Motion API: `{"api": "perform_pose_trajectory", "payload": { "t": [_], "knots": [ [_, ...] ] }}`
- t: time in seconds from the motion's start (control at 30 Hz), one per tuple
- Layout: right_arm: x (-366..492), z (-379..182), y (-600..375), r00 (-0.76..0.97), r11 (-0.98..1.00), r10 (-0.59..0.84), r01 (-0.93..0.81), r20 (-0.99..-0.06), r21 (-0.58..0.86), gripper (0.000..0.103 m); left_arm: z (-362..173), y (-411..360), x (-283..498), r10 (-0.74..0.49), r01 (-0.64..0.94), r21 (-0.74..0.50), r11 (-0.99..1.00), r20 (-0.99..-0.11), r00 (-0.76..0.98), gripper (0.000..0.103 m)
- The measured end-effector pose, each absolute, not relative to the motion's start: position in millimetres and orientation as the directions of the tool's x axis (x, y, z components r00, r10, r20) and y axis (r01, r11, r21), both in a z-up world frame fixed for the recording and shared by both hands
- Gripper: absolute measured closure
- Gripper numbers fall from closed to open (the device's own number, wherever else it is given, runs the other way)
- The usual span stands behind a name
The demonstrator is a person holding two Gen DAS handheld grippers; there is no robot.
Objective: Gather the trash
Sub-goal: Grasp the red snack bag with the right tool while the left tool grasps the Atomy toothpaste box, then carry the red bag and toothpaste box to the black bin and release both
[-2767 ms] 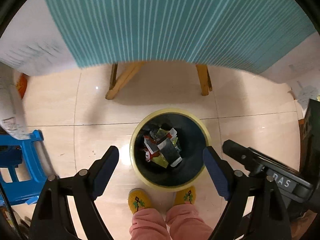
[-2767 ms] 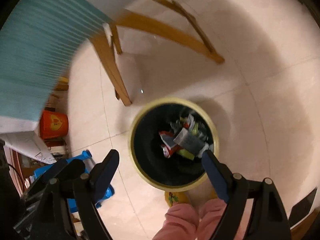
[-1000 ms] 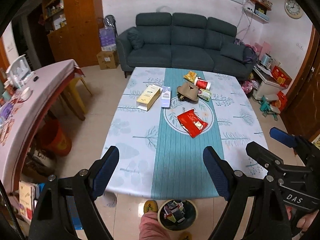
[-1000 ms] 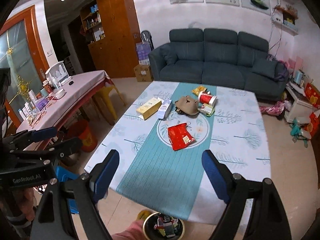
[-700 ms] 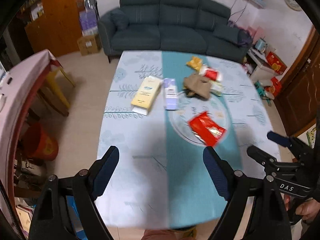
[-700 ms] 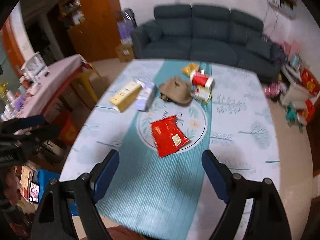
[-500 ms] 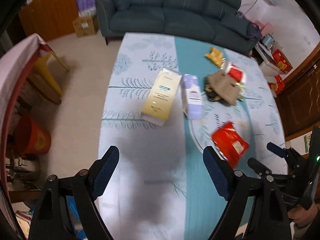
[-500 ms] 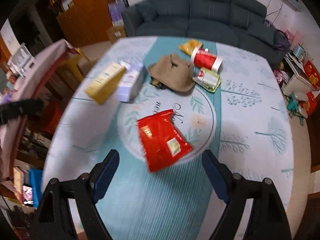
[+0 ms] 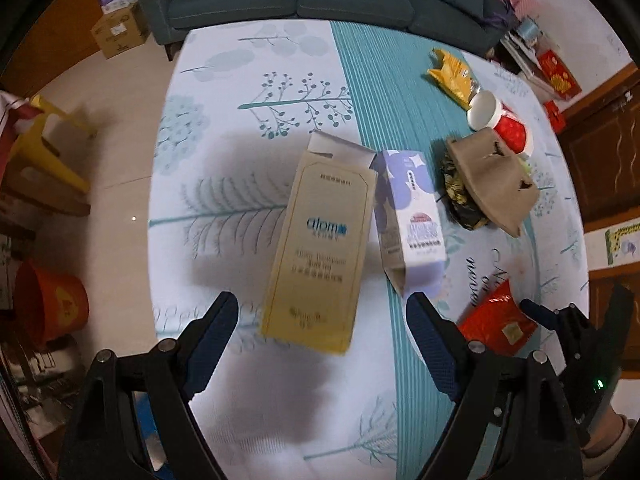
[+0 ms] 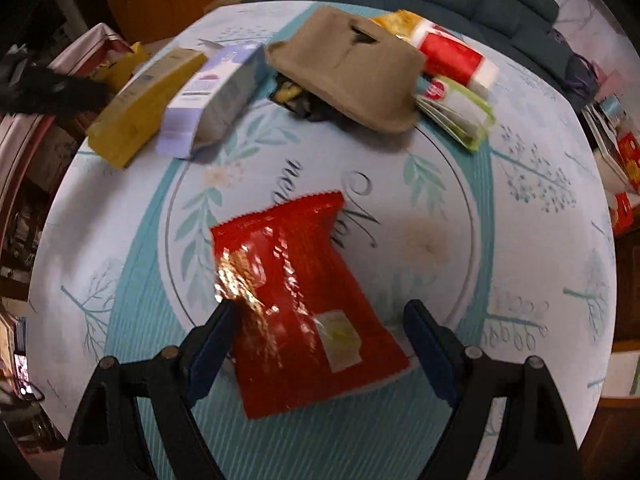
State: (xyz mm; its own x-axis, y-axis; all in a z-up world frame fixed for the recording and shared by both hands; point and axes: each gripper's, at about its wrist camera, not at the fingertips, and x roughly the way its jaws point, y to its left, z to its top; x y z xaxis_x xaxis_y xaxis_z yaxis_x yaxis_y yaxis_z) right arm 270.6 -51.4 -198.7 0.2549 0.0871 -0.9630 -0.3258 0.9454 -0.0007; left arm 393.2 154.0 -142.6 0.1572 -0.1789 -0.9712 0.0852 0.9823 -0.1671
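— What do your left tongs see?

— My left tongs (image 9: 318,332) are spread wide with nothing between them, over a cream box (image 9: 320,256) lying flat in the middle of the frame. It's a long carton, end flap open at the upper end, long axis running from the bottom centre up and slightly right. In blue it reads "atom"; the smaller lines below are too blurred to read. Touching its right side lies a purple carton (image 9: 412,220), roughly parallel, its print unreadable. Right of that sit a brown pouch (image 9: 492,184), a red cup (image 9: 500,124) on its side and a yellow wrapper (image 9: 452,76). A red packet (image 9: 496,324) shows at lower right, beside my right tongs (image 9: 560,324).

— And the right tongs?

— The right tongs (image 10: 320,336) are open too, holding nothing, their tips straddling the lower half of the red packet (image 10: 296,300). It's glossy, crinkled foil with zigzag ends and a pale label near its lower end, writing unreadable. Its long axis runs from lower centre up toward the middle. It lies flat on the tablecloth (image 10: 520,240), partly over cursive lettering I can't make out. The boxes, pouch and cup fill the top of the frame.
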Motion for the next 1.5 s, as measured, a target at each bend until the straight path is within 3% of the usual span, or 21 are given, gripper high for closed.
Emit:
{"api": "perform_pose_trajectory", "payload": {
  "t": [0.07, 0.17, 0.2, 0.27, 0.33, 0.37, 0.4, 0.43, 0.6, 0.97, 1.5],
  "knots": [
    [272, -198, -47, 0.255, 0.942, 0.091, -0.335, -0.963, 0.0, 0.022, -152, 152, 402, -0.161, 0.086, -0.15, 0.985, -0.978, 0.133, 0.018],
    [275, -196, -41, 0.26, 0.941, 0.093, -0.339, -0.961, 0.0, 0.037, -164, 151, 411, -0.16, 0.08, -0.152, 0.985, -0.982, 0.1, 0.018],
    [276, -194, -39, 0.262, 0.941, 0.094, -0.34, -0.96, -0.001, 0.047, -168, 151, 413, -0.162, 0.079, -0.155, 0.985, -0.982, 0.094, 0.019],
    [280, -191, -39, 0.264, 0.945, 0.09, -0.327, -0.96, -0.001, 0.054, -173, 150, 416, -0.175, 0.083, -0.168, 0.982, -0.981, 0.082, 0.03],
    [281, -190, -41, 0.269, 0.949, 0.086, -0.316, -0.959, -0.004, 0.065, -179, 149, 418, -0.186, 0.086, -0.181, 0.98, -0.981, 0.061, 0.05],
    [280, -189, -41, 0.276, 0.949, 0.089, -0.315, -0.957, -0.003, 0.072, -181, 149, 418, -0.189, 0.086, -0.184, 0.979, -0.98, 0.055, 0.05],
    [281, -189, -44, 0.28, 0.949, 0.097, -0.316, -0.955, 0.003, 0.086, -182, 149, 419, -0.184, 0.086, -0.178, 0.98, -0.981, 0.065, 0.052],
    [281, -189, -46, 0.277, 0.95, 0.113, -0.312, -0.954, 0.022, 0.091, -182, 148, 418, -0.18, 0.088, -0.173, 0.981, -0.981, 0.074, 0.052],
    [282, -185, -52, 0.274, 0.962, 0.156, -0.262, -0.949, 0.083, 0.098, -179, 152, 408, -0.179, 0.053, -0.175, 0.983, -0.979, 0.099, 0.053],
    [246, -142, -76, 0.336, 0.951, 0.301, -0.171, -0.892, 0.257, 0.099, -116, 144, 320, -0.174, 0.051, -0.167, 0.985, -0.956, 0.236, 0.053],
    [111, -34, -123, 0.469, 0.895, 0.439, -0.307, -0.766, 0.324, 0.099, -14, 61, 124, -0.199, 0.017, -0.212, 0.977, -0.886, 0.419, 0.053]
  ]
}}
